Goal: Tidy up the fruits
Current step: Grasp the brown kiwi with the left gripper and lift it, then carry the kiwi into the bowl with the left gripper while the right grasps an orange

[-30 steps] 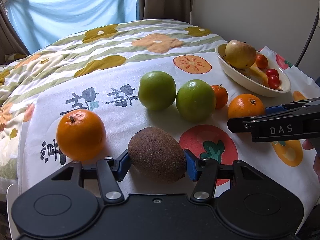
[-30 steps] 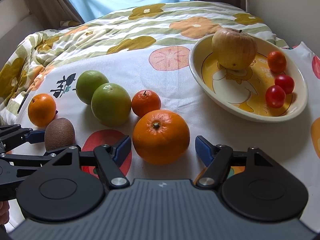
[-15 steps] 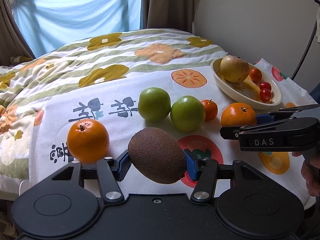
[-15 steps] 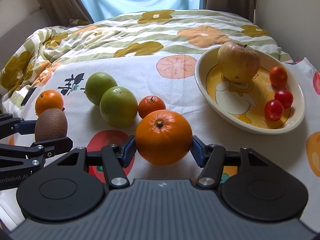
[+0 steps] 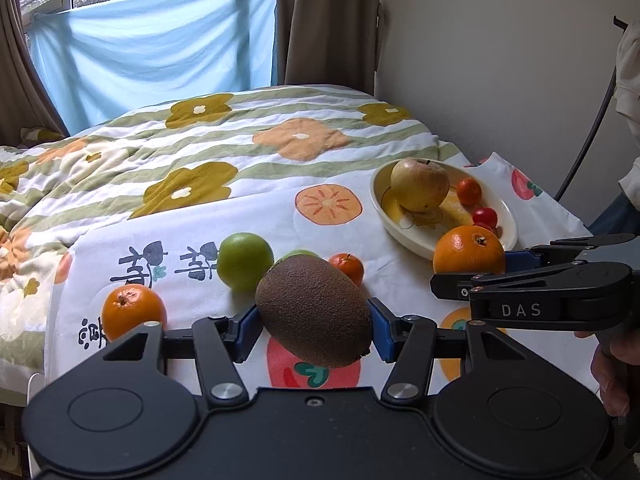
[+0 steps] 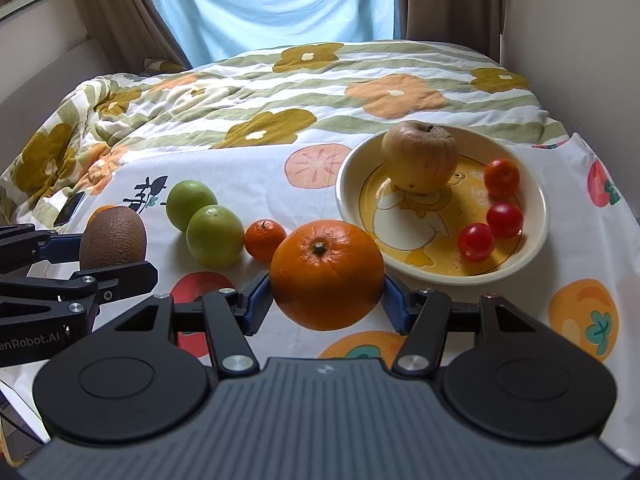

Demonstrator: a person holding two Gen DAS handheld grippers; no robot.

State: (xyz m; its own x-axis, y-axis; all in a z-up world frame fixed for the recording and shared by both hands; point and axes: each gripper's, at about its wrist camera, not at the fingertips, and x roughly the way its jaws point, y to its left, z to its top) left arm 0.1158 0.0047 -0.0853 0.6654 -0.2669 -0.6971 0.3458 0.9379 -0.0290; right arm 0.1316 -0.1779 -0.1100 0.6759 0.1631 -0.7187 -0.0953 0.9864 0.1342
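My left gripper (image 5: 314, 326) is shut on a brown kiwi (image 5: 314, 312), which hangs above the fruit-print cloth (image 5: 256, 220). Between the blue pads of my right gripper (image 6: 326, 302) sits a large orange (image 6: 326, 272), gripped and lifted off the cloth, just in front of the cream bowl (image 6: 348, 200). That bowl holds an apple (image 6: 420, 156) and three cherry tomatoes (image 6: 504, 220). The right wrist view shows the kiwi (image 6: 112, 236) in the left gripper at the far left. On the cloth lie two green fruits (image 6: 214, 236), a small mandarin (image 6: 264, 240) and a second orange (image 5: 132, 312).
A flowered quilt (image 6: 280, 92) covers the bed behind the cloth, with a phone (image 6: 70, 208) lying on it at the left. A wall stands to the right, curtains and a blue sheet behind. A person's hand (image 5: 612, 372) holds the right gripper.
The right jaws closed on the large orange. Both grippers then rose, lifting the kiwi and the orange off the cloth and drawing back from the other fruit.
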